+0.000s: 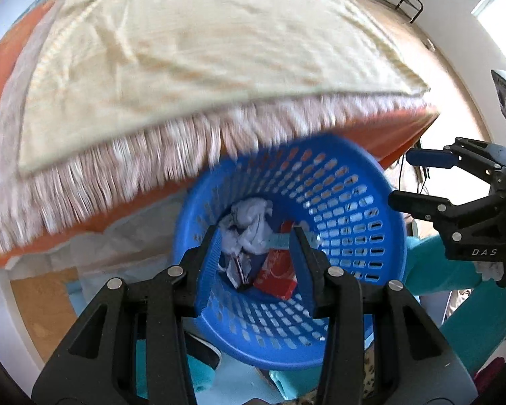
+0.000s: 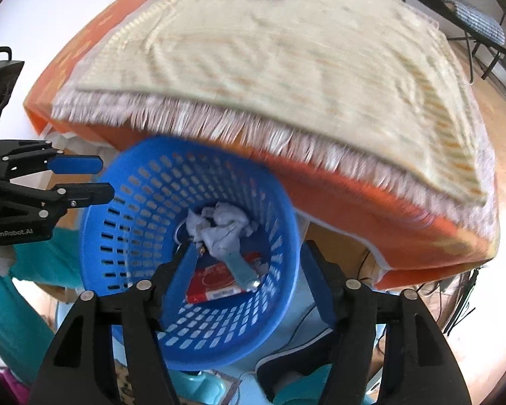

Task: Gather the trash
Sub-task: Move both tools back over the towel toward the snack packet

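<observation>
Both open grippers [image 1: 253,256] [image 2: 249,276] hover above trash [image 2: 219,233] in basket [image 2: 131,182].

Both grippers point steeply down, side by side. The left gripper [image 1: 256,263] has its jaws parted, and nothing is pressed between its blue pads [image 1: 208,270]. The right gripper [image 2: 249,280] has its jaws spread wider, also with nothing clamped between the fingers [image 2: 315,287]. A teal sleeve [image 1: 431,270] shows behind the right gripper, seen from the left wrist.
</observation>
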Tool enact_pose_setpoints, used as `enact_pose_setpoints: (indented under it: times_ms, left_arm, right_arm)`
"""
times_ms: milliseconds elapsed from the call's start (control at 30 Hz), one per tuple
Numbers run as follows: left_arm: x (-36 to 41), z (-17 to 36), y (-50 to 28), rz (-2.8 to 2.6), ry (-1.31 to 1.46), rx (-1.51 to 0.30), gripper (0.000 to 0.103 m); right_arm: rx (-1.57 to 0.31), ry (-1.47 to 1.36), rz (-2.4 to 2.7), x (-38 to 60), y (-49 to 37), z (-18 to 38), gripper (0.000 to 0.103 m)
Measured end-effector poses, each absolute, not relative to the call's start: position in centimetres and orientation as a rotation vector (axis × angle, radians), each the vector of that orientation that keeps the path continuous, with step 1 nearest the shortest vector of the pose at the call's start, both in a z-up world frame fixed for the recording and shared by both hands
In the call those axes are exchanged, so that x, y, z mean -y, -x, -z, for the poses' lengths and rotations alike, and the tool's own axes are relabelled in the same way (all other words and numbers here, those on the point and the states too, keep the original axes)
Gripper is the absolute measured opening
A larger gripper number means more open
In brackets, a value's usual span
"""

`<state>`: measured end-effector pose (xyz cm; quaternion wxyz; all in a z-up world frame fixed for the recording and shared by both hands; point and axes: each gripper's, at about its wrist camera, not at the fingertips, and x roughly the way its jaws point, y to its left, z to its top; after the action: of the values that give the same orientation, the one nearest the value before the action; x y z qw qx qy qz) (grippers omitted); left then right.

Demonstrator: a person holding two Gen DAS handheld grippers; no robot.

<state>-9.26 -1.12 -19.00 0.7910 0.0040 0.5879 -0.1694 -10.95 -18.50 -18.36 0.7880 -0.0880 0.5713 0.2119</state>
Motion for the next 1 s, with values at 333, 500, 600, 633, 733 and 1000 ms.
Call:
enact_pose_setpoints:
  times_ms: [333, 500, 600, 633, 733, 1000]
  left_arm:
    - [-0.3, 14.5, 4.0, 0.365, 0.037, -1.150, 0.042]
    - [-0.3, 12.9, 0.5, 0.358, 0.032, -1.105, 0.042]
    - [-0.1, 12.4, -1.2, 0.359, 0.036, -1.087, 0.042]
    - [-0.1, 12.3, -2.0, 0.358, 0.036, -1.083, 0.042]
    - [-0.1, 11.9, -4.5, 0.358, 0.028, -1.063, 0.042]
    - [0.5, 11.6, -10.7, 0.354, 0.017, -1.021, 0.042]
  right_arm:
    - [-1.156, 0.134, -0.442, 20.2, 5.3, 14.3, 0.064]
    - [-1.097, 0.113, -0.420, 20.7, 1.8, 12.3, 0.064]
    - [-1.050, 0.089, -0.403, 21.0, -0.6, 11.1, 0.064]
    - [-1.038, 0.076, -0.401, 21.2, -1.5, 10.8, 0.066]
    - [-1.006, 0.032, -0.389, 21.5, -4.2, 9.8, 0.078]
    - [-0.999, -0.091, -0.350, 20.7, -12.4, 8.6, 0.079]
